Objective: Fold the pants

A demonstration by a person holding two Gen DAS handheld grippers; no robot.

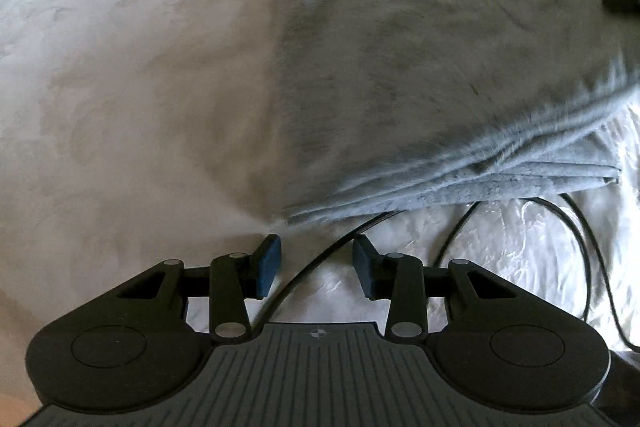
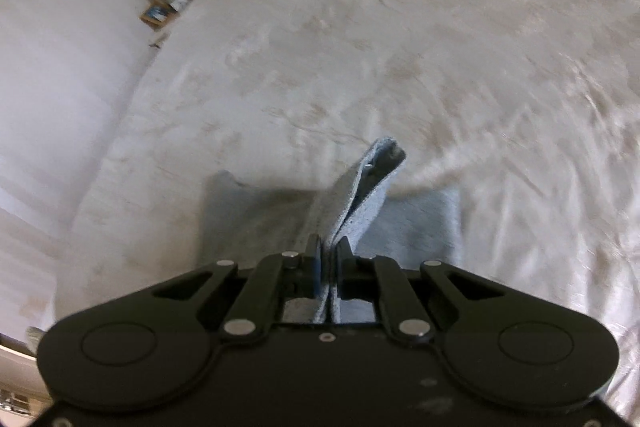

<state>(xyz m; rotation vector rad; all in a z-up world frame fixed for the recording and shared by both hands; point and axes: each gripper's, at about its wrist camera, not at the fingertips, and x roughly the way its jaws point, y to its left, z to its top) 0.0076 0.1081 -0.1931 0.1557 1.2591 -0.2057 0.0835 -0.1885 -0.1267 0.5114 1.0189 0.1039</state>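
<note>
Bed [image 2: 360, 27]; right gripper [image 2: 329, 263] pinching pants [image 2: 352, 211]

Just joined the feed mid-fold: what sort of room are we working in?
Probably a bedroom: the grey pants lie on a wide white bedspread, with a small wooden shelf against a white wall beside it.

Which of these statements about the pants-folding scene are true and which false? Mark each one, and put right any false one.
1. The right gripper is shut on the pants. True.
2. The left gripper grips the grey cloth. False: it is open, with nothing held between its fingers.
3. A black cable lies on the white bedcover. True.
4. The pants are red. False: they are grey.
</note>
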